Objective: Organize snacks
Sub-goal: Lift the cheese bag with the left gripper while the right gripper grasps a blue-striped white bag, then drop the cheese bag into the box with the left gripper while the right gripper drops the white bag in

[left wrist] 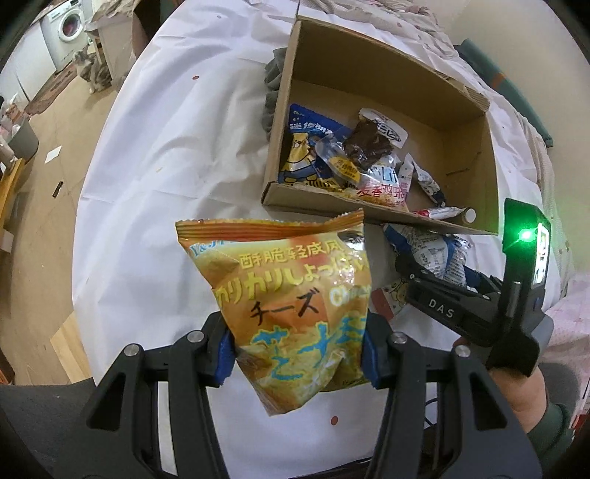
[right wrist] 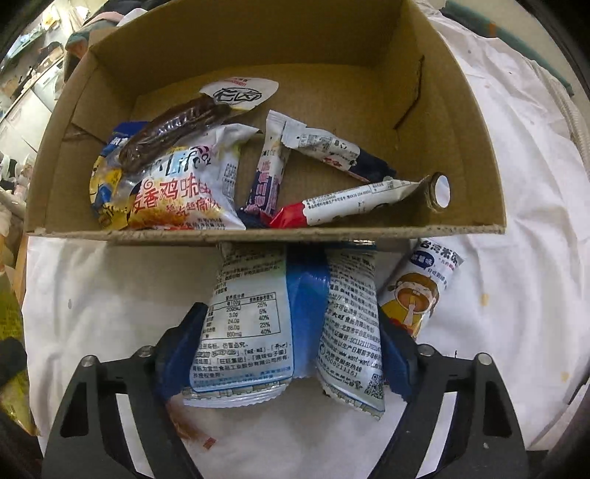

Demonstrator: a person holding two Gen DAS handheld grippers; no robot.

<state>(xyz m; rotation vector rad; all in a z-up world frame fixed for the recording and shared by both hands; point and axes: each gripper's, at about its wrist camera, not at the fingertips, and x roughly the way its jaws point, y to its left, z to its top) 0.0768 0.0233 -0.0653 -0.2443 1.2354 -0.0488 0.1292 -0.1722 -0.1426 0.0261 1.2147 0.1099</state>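
Observation:
My left gripper [left wrist: 297, 359] is shut on an orange cheese snack bag [left wrist: 291, 294], held above the white tablecloth in front of the cardboard box [left wrist: 284, 110]. My right gripper [right wrist: 287, 353] is shut on a blue-and-white snack packet [right wrist: 258, 324], its top just under the box's near wall [right wrist: 258, 233]. In the left wrist view the right gripper [left wrist: 424, 269] shows at right with that packet [left wrist: 431, 250]. The box holds several snack packets [right wrist: 177, 184]. A small yellow cartoon packet [right wrist: 416, 291] lies on the cloth right of my right gripper.
The table has a white cloth [left wrist: 166, 147]. Grey fabric [left wrist: 271, 84] lies left of the box. A cat [left wrist: 90, 72] sits on the floor by a washing machine [left wrist: 68, 25] far left. A bin [left wrist: 22, 136] stands on the floor.

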